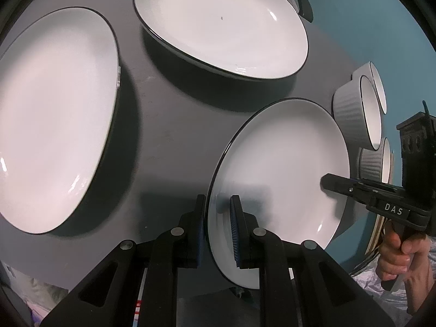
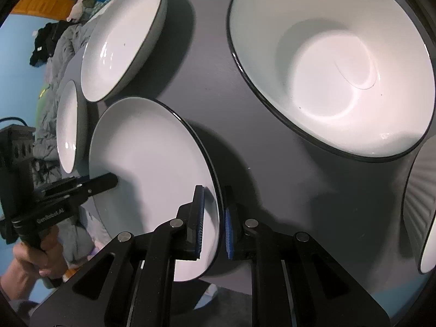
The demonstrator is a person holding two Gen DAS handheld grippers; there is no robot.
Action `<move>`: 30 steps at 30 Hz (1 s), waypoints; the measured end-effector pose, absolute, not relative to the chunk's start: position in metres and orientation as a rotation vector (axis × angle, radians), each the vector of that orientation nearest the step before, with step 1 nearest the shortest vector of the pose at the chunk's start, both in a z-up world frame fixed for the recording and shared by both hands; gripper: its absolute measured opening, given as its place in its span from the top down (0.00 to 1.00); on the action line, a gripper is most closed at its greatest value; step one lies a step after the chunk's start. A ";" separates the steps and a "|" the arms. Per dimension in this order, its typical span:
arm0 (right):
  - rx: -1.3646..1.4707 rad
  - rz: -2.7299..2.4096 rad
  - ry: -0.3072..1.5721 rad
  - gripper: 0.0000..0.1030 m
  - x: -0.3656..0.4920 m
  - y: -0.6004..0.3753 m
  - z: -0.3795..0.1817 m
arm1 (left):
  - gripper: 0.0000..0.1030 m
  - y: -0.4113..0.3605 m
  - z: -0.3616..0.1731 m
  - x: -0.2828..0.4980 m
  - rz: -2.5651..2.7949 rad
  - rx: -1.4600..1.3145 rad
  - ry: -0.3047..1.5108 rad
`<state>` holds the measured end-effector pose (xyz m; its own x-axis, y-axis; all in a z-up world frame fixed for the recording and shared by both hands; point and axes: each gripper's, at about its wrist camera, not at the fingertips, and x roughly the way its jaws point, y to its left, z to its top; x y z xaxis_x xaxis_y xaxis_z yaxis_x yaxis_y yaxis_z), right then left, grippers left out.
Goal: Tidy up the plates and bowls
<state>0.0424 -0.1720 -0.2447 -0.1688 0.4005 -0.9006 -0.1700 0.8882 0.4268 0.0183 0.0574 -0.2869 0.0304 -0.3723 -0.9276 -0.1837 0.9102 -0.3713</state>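
Observation:
A white plate with a dark rim (image 1: 283, 163) is held over the dark grey table (image 1: 169, 136) by both grippers. My left gripper (image 1: 218, 226) is shut on its near rim. My right gripper (image 2: 214, 220) is shut on the opposite rim of the same plate (image 2: 152, 169). Each gripper shows in the other's view, the right one in the left wrist view (image 1: 343, 186) and the left one in the right wrist view (image 2: 100, 182). Two more white plates lie on the table, one at left (image 1: 54, 120) and one at the back (image 1: 220, 24).
Ribbed white bowls (image 1: 357, 114) stand at the table's right edge. In the right wrist view a large deep bowl (image 2: 332, 62) sits at upper right, a ribbed bowl (image 2: 422, 212) at far right. The table edge runs close below the held plate. Bedding lies beyond.

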 end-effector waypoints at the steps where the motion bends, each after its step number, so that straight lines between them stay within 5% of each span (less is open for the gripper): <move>1: 0.185 0.507 1.664 0.87 0.043 -0.172 -0.243 | 0.85 0.058 -0.285 0.015 -0.154 -0.450 1.547; 30: 0.135 0.554 1.566 0.87 0.140 -0.090 -0.208 | 0.83 0.132 -0.231 0.103 -0.069 -0.440 1.422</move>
